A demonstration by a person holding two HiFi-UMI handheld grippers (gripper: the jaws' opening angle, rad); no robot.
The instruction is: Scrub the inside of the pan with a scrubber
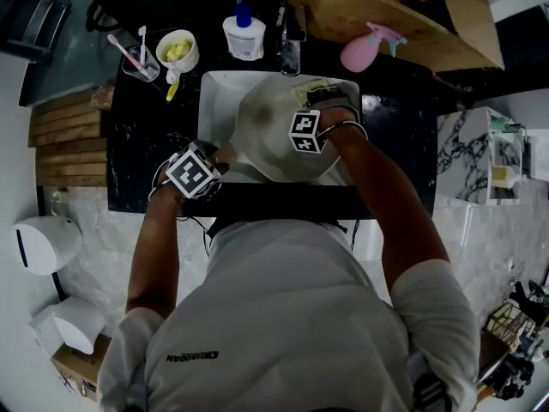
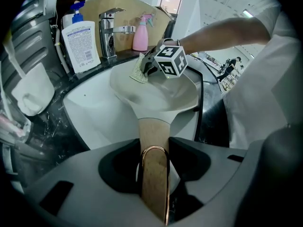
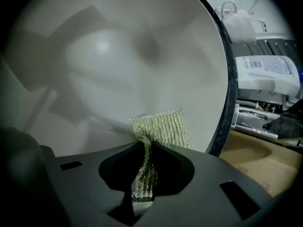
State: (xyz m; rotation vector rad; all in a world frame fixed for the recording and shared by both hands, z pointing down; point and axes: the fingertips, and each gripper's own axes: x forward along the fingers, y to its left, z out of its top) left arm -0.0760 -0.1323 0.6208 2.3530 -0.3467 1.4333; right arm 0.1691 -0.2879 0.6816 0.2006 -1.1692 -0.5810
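Right tongs (image 3: 144,145) pinch scrubber (image 3: 163,126) against pan (image 3: 118,56) interior.

the pan (image 3: 118,56) is cream inside, its handle (image 2: 154,141) tan wood; the scrubber (image 3: 163,129) is ribbed, glittery yellow-green; the spray bottle (image 2: 140,32) is pink.

black marbled counter (image 1: 141,157) with a white sink (image 1: 214,93) set into it. standing on it along the back: clear cup (image 1: 140,63) of toothbrushes, white cup (image 1: 177,50) with yellow contents, white pump bottle (image 1: 244,37), chrome faucet (image 1: 290,45), and pink spray bottle (image 1: 364,51) just beside a cardboard box (image 1: 386,11).
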